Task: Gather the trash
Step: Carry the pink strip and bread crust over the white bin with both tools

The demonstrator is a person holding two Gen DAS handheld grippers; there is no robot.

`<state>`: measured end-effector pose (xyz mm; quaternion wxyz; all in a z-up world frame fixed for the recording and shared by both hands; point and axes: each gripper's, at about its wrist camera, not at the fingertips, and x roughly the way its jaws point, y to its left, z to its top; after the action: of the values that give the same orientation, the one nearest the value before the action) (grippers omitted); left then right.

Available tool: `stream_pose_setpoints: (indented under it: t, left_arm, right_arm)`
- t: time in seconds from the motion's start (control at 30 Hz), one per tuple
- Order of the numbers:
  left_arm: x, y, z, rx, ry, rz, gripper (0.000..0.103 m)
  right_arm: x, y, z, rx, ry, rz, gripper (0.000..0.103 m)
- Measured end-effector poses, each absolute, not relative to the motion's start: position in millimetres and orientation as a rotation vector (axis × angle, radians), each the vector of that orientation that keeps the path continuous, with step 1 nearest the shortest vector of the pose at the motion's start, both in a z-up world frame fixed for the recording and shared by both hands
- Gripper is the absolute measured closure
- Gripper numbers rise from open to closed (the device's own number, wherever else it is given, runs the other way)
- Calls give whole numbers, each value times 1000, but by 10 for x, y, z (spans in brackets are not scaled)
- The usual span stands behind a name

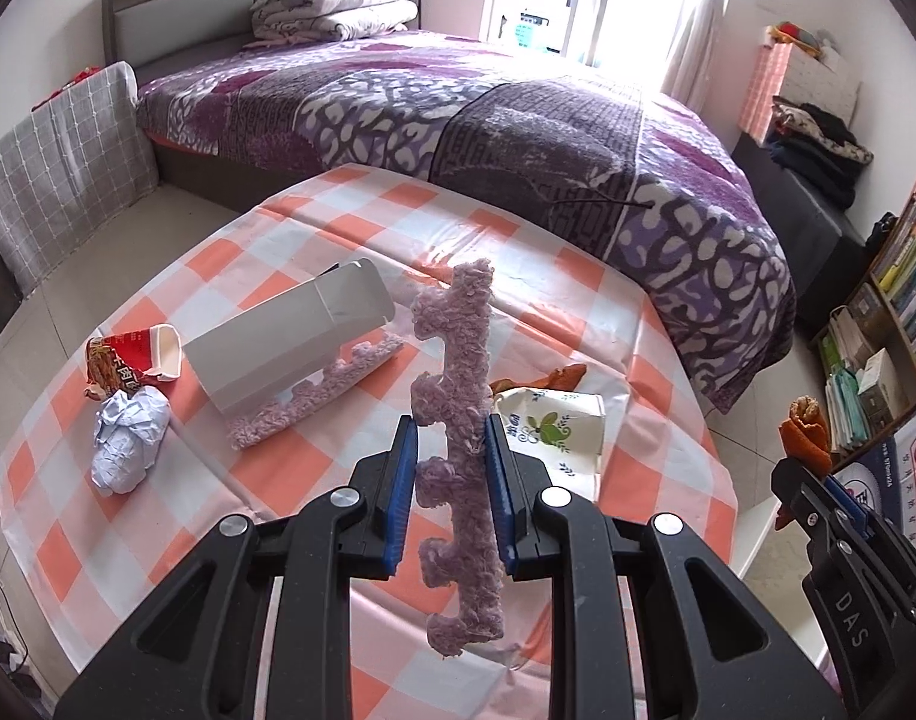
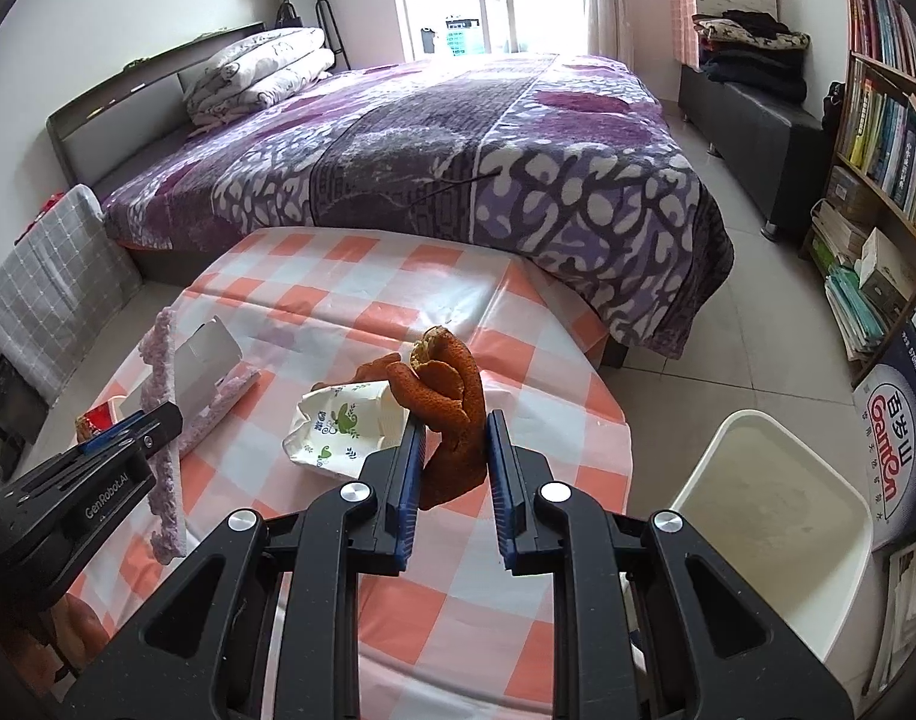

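My left gripper [image 1: 452, 432] is shut on a long purple foam strip [image 1: 458, 420], held upright above the checked tablecloth [image 1: 314, 222]; the same strip [image 2: 164, 420] shows at the left of the right wrist view. My right gripper [image 2: 455, 432] is shut on a curled orange peel [image 2: 452, 396], lifted off the table. On the cloth lie a crumpled paper cup with green leaf print [image 1: 553, 426], a grey cardboard sleeve [image 1: 290, 342] over a second purple foam strip [image 1: 314, 396], a crushed red noodle cup [image 1: 134, 360] and a ball of white paper [image 1: 128, 444].
A white bin [image 2: 769, 528] stands on the floor to the right of the table. A bed with a purple blanket [image 2: 458, 168] lies behind the table. A bookshelf [image 2: 883, 138] lines the right wall, a water carton [image 2: 895, 456] beneath it. A grey checked cover [image 1: 62, 162] is at left.
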<state>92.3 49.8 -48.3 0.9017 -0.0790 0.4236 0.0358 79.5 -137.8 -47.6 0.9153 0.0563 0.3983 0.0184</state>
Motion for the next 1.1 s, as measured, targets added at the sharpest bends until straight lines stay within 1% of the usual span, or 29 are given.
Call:
stream_pose_setpoints:
  t: [1.1]
  left_arm:
    - [889,-508,-512,-68,881,-75,80]
  right_arm:
    - [600,-2306,-379,235,804,-83,83]
